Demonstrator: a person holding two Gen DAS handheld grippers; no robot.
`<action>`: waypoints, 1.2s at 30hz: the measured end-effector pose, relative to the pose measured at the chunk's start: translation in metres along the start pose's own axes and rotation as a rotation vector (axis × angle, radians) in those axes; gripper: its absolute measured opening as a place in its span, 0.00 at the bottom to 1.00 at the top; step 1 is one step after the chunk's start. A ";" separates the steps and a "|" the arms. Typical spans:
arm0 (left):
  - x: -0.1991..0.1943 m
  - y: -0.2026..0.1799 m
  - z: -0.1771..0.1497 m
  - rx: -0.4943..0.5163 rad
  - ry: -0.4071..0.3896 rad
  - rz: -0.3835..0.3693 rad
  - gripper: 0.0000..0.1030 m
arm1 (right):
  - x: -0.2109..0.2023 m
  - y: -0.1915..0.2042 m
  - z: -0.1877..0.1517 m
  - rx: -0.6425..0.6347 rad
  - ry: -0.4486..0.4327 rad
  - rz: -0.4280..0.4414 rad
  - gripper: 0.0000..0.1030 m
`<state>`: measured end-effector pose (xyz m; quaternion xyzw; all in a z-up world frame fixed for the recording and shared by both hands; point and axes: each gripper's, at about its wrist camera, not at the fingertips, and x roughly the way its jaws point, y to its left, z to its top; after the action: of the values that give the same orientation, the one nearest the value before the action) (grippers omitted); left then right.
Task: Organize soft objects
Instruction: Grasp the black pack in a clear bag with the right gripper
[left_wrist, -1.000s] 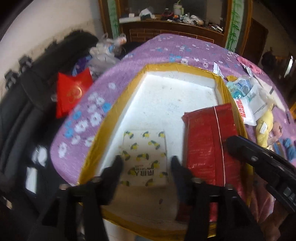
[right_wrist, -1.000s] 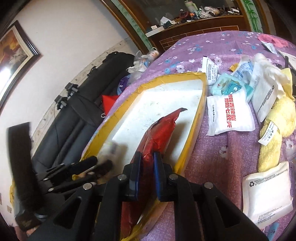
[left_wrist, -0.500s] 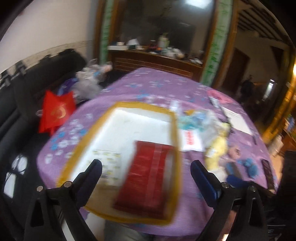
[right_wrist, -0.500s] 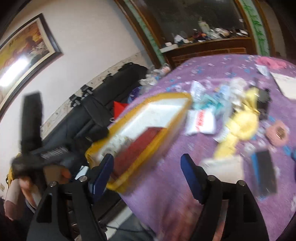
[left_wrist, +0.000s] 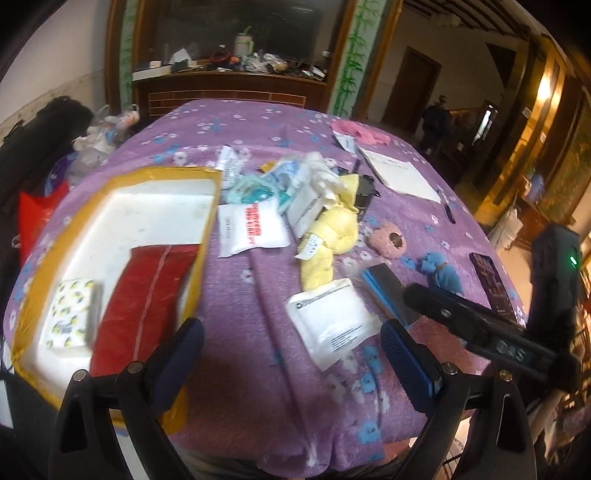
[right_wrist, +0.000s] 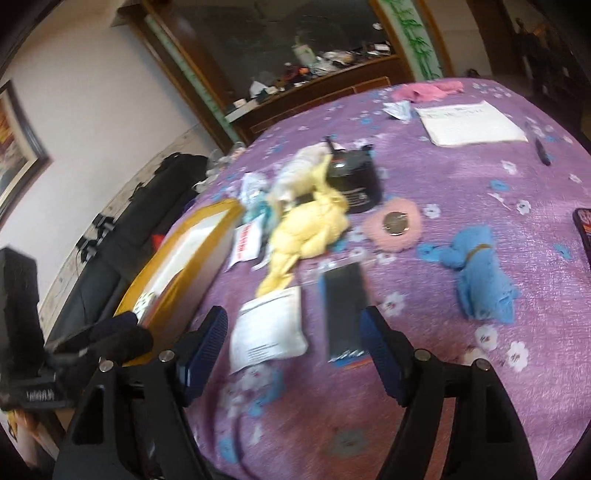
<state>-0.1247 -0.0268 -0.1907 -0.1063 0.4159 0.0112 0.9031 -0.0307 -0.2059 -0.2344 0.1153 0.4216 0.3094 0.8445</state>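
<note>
Both grippers are now hanging wide apart and empty over the purple floral tablecloth (left_wrist: 236, 306), where a second ago the right gripper (right_wrist: 293, 347) was pinching the red packet (left_wrist: 144, 295) at the tray edge and the left gripper (left_wrist: 291, 349) was narrowing around the bee-print tissue pack (left_wrist: 70, 314). Both have let go and swung away from the tray toward the loose pile — so two soft items are reading as delivered, and the hands are likely heading for the next pick.

The yellow-rimmed white tray (left_wrist: 110, 192) is sitting at about 9 o'clock in the left wrist view. Inside it, the red packet is lying flat along the right side, its near end toward 7 o'clock, and the bee-print tissue pack is lying just beside it on the left, near the tray's front corner. The rest of the tray floor is showing bare white.

Outside the tray, the soft things are still waiting: a white sachet (right_wrist: 267, 328) lying directly ahead of the right gripper's open jaws, a white pack with red lettering (left_wrist: 251, 229) just beside the tray's right rim, a yellow cloth (left_wrist: 328, 236) at about 12 o'clock, a pink pad (right_wrist: 393, 225) and a blue plush (right_wrist: 480, 273) toward 2 o'clock. A dark flat card (right_wrist: 345, 310) is lying just beside the sachet — it is too blurred to tell whether it is soft.
</note>
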 end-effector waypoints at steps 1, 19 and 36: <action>0.004 -0.003 0.002 0.013 0.008 -0.012 0.95 | 0.003 -0.003 0.002 0.007 0.007 -0.012 0.69; 0.100 -0.035 0.023 0.259 0.134 -0.035 0.95 | 0.031 -0.027 0.004 0.015 0.103 -0.116 0.33; 0.113 -0.034 0.006 0.217 0.238 -0.034 0.95 | 0.031 -0.034 0.004 0.066 0.101 -0.073 0.34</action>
<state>-0.0422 -0.0669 -0.2654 -0.0160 0.5169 -0.0618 0.8537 0.0004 -0.2129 -0.2674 0.1121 0.4775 0.2696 0.8287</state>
